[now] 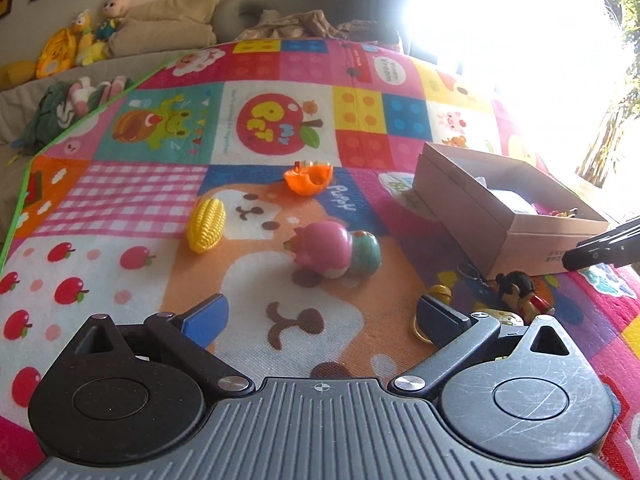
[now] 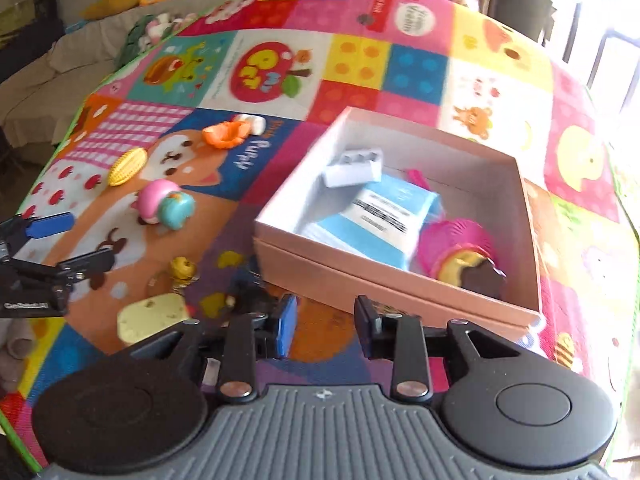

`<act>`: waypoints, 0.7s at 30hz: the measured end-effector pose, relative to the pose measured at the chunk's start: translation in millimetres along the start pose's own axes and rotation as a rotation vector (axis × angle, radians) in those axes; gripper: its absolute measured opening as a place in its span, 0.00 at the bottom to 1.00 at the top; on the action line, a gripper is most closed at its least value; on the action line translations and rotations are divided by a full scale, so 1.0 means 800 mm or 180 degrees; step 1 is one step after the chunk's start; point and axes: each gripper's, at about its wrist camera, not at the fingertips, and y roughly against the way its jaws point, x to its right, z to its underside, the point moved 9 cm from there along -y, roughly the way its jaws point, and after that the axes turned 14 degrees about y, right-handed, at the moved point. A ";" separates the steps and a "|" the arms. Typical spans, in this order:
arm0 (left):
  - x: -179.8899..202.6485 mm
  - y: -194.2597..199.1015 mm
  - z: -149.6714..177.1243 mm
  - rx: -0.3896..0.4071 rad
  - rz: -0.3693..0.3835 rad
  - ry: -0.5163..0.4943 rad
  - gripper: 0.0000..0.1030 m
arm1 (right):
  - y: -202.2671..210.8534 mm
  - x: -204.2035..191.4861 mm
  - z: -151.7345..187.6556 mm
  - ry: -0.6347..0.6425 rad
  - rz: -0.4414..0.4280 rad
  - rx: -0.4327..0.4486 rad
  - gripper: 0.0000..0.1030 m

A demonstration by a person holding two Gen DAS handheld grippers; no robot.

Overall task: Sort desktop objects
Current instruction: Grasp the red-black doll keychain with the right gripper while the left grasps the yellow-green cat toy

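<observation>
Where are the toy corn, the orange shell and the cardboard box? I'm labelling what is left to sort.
toy corn (image 1: 206, 225): left wrist view, middle of the cob.
orange shell (image 1: 308, 179): left wrist view, outer curved side.
cardboard box (image 2: 360, 280): right wrist view, near outer wall.

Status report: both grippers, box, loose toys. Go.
Left gripper open, empty, over mat. Right gripper open, empty, at box near wall. Box part filled. Corn, orange toy, pink toy loose on mat. Nothing blocking.
</observation>
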 end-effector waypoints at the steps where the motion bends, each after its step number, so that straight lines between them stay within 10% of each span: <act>1: 0.004 0.001 0.003 -0.0036 0.0028 -0.0015 1.00 | -0.006 0.011 0.006 -0.0070 0.0050 -0.0008 0.30; 6: 0.039 0.009 0.021 -0.0196 0.0213 -0.0251 1.00 | -0.037 0.046 0.005 -0.0404 0.0072 0.0157 0.30; 11: 0.082 0.017 0.046 -0.0387 0.0478 -0.0654 1.00 | -0.031 0.015 -0.004 -0.0775 -0.0760 0.0465 0.54; 16: 0.111 0.012 0.066 -0.0414 0.0441 -0.1058 1.00 | -0.041 -0.032 0.008 -0.0669 -0.1008 0.0376 0.54; 21: 0.098 -0.003 0.058 -0.0365 0.0080 -0.1155 1.00 | -0.019 -0.028 0.028 -0.0213 -0.0450 0.0482 0.52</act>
